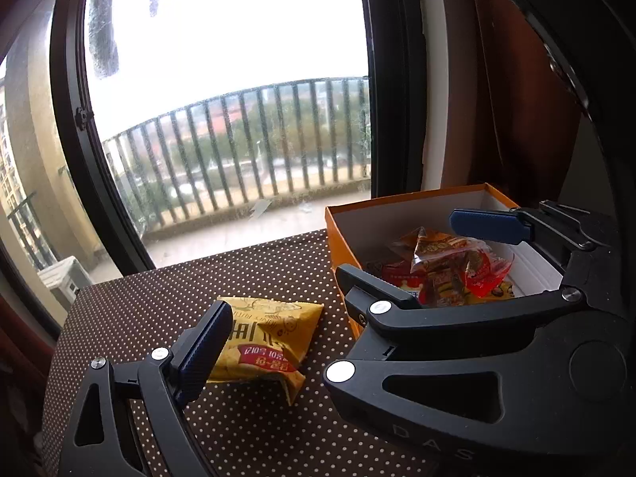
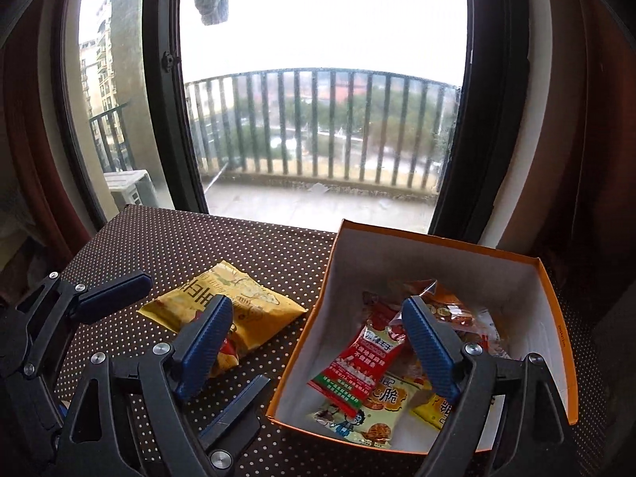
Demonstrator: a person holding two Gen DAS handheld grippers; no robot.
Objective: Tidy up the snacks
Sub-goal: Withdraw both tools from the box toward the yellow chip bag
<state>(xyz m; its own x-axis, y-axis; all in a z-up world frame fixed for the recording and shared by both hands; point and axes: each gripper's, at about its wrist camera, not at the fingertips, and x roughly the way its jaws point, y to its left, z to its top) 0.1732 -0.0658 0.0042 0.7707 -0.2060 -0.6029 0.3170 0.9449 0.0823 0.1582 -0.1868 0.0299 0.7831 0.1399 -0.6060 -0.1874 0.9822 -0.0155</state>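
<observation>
A yellow snack bag (image 1: 264,340) lies on the dotted brown tablecloth (image 1: 246,274), left of an orange box (image 1: 401,206) that holds several snack packets (image 1: 457,266). My left gripper (image 1: 286,310) is open and empty, its left finger beside the bag. My right gripper (image 1: 405,246) shows in the left wrist view, open over the box. In the right wrist view the right gripper (image 2: 318,342) is open above the box's left wall (image 2: 314,318). The left gripper (image 2: 183,338) is open around the yellow bag (image 2: 246,310). A red packet (image 2: 357,361) lies in the box.
A large window with a dark frame (image 2: 167,119) stands behind the table; a balcony railing (image 2: 318,127) lies beyond it. Brown curtains (image 2: 576,119) hang at the right. The table's far edge (image 2: 238,218) meets the window.
</observation>
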